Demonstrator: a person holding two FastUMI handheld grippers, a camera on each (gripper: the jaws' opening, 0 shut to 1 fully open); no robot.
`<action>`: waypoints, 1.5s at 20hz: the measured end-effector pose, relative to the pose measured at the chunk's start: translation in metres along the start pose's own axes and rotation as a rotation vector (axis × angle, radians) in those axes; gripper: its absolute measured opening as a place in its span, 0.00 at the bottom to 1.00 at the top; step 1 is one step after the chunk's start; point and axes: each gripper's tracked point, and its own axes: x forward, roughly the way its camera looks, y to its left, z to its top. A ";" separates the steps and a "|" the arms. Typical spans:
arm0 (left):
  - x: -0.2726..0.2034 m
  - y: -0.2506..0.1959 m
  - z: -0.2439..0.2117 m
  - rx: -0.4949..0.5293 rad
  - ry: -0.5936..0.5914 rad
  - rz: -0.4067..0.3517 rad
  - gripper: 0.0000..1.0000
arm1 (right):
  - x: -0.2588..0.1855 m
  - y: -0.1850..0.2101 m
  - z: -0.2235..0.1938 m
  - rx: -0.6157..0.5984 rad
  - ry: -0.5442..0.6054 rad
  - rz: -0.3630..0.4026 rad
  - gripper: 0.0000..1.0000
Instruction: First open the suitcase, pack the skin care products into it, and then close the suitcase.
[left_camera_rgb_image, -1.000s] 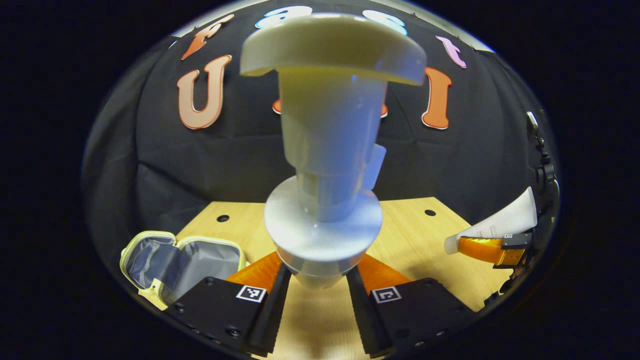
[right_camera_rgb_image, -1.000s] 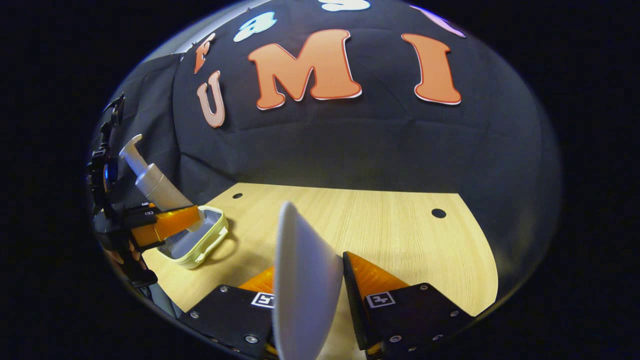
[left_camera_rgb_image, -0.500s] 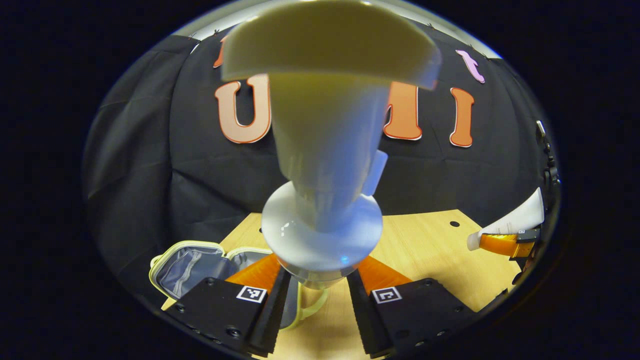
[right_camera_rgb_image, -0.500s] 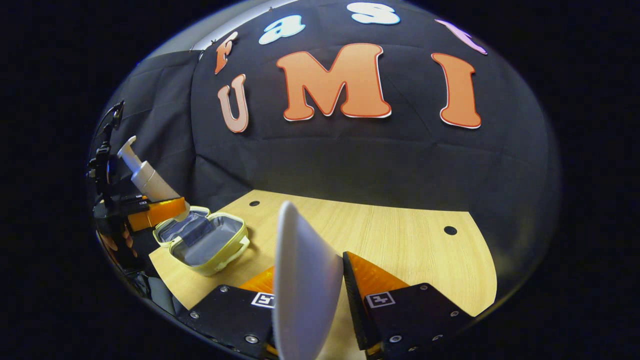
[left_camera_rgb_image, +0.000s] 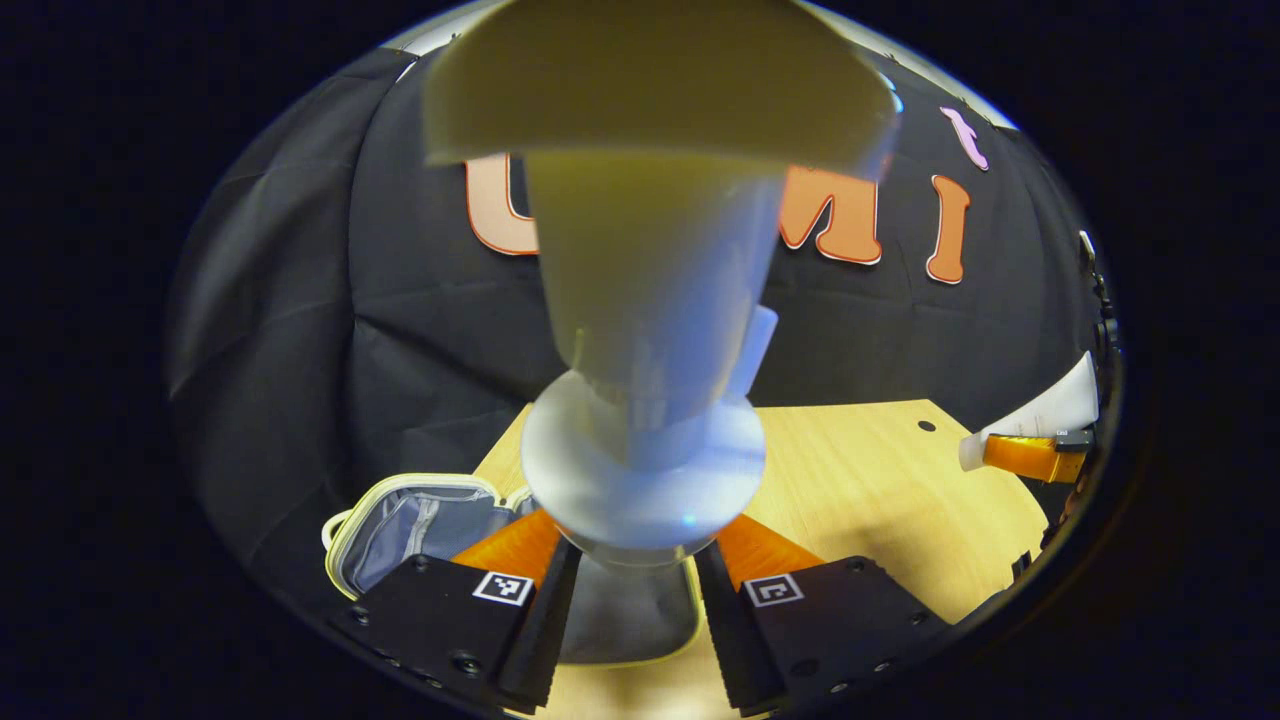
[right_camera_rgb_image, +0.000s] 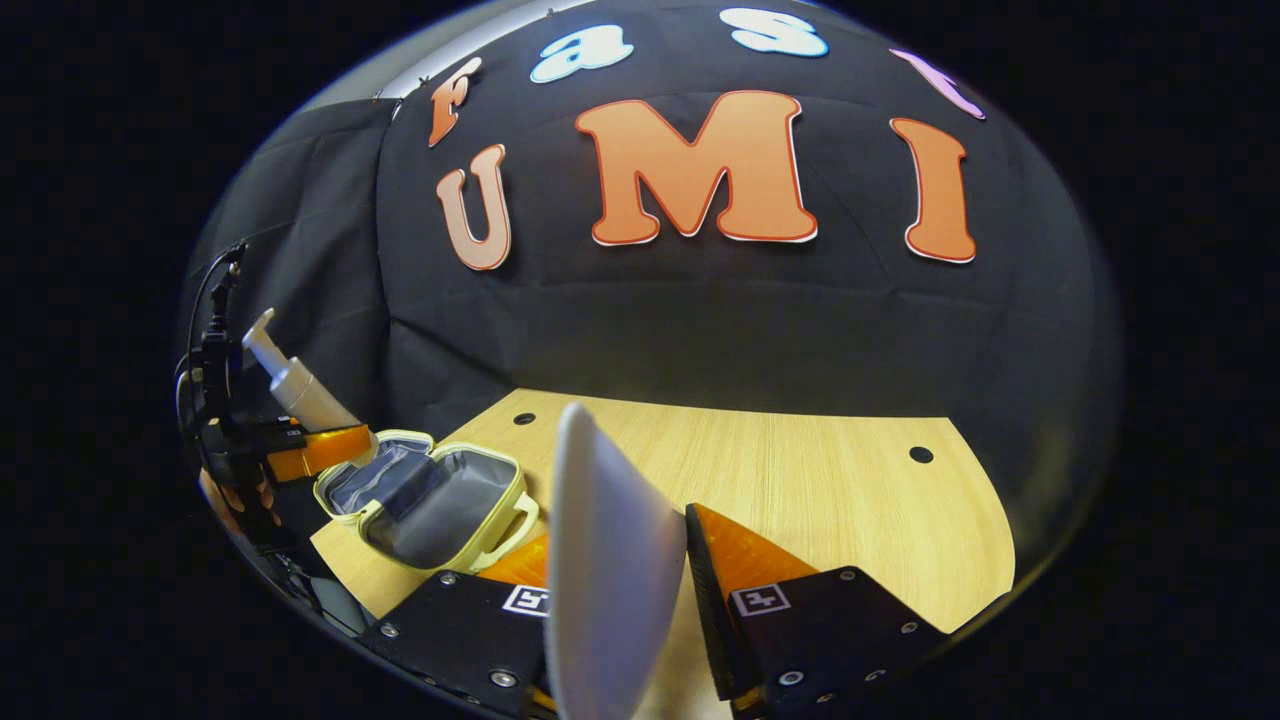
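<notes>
Left gripper view had the wooden table (left_camera_rgb_image: 860, 480) stretching ahead of your fingers, and on it, directly under and just beyond your left gripper (left_camera_rgb_image: 628, 600), lay the opened suitcase (left_camera_rgb_image: 420, 520), its grey lining facing up and one half showing in the gap between your two fingers. You held the pump bottle (left_camera_rgb_image: 650, 330) pinched at its lower body, both fingers pressing on it, its long axis running straight up and away from the fingers with the pump head at the far end. That placed the bottle right above the case's open mouth, so I judge the drop called for lowering and tipping it so its length fell along the compartment rather than across the rim. In the right gripper view, your right gripper (right_camera_rgb_image: 655, 600) clamped the white tube (right_camera_rgb_image: 605, 570) edge-on between its fingers, the flat end rising up out of them. From there the suitcase (right_camera_rgb_image: 435, 500) sat ahead and off to the left side of those fingers, near but apart from them. Your left hand was clearly the nearer one, so the bottle looked first to go in.
</notes>
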 end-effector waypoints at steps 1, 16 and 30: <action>0.004 0.007 -0.007 -0.006 0.025 -0.006 0.62 | 0.002 0.004 0.000 0.000 0.005 -0.006 0.53; 0.079 0.057 -0.144 0.015 0.478 -0.127 0.63 | 0.036 0.068 -0.056 -0.027 0.220 -0.019 0.51; 0.089 0.080 -0.229 -0.045 0.973 -0.141 0.62 | 0.058 0.137 -0.096 -0.066 0.396 0.093 0.51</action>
